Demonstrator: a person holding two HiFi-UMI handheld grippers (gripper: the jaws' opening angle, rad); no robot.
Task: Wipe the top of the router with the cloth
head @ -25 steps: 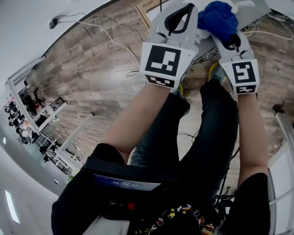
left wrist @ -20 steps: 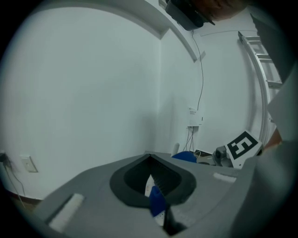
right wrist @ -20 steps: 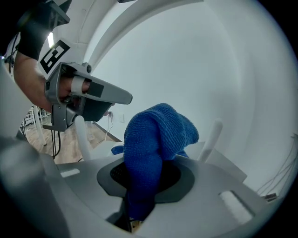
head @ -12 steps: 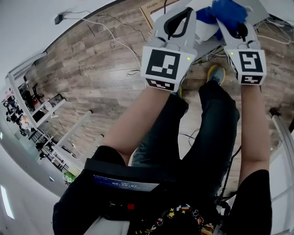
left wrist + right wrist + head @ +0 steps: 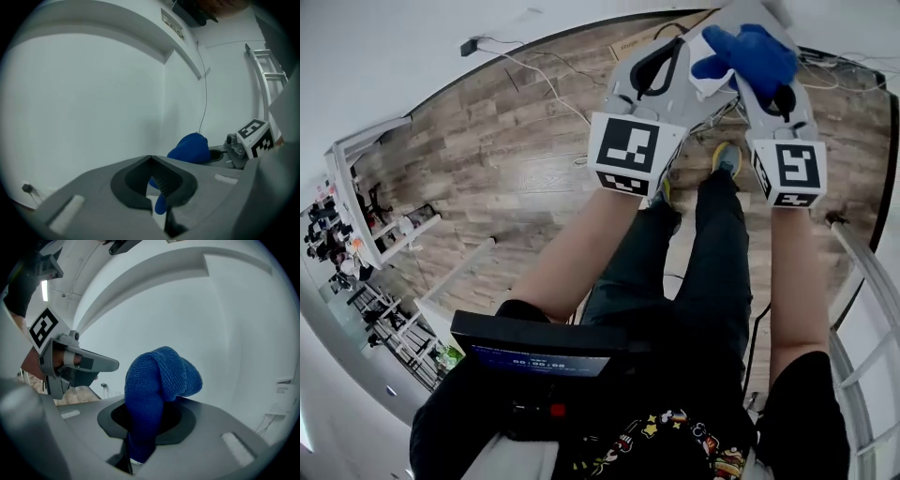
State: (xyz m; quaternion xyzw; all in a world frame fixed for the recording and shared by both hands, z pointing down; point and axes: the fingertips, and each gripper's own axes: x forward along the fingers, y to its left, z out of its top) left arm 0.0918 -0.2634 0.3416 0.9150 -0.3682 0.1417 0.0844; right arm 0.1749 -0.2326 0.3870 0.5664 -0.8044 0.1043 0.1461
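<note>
The blue cloth (image 5: 750, 52) is bunched up and hangs out of my right gripper (image 5: 757, 70), which is shut on it. In the right gripper view the cloth (image 5: 159, 380) rises from between the jaws of that gripper (image 5: 145, 423) and folds over to the right. My left gripper (image 5: 680, 37) is just left of it, its jaw tips together, and in the left gripper view this gripper (image 5: 150, 158) faces a white wall. A small white piece (image 5: 705, 75) shows between the two grippers; I cannot tell whether it is the router. Both grippers are held up in front of the person.
Wooden floor (image 5: 516, 159) with loose cables (image 5: 534, 70) lies below. White shelving (image 5: 366, 169) stands at the left. A metal rail (image 5: 862, 281) runs down the right. The person's legs (image 5: 694, 281) and a dark device (image 5: 548, 356) fill the lower middle.
Both grippers have risen with the cloth, away from the white device and grey surface seen under them earlier. The cloth stays in the right gripper.
</note>
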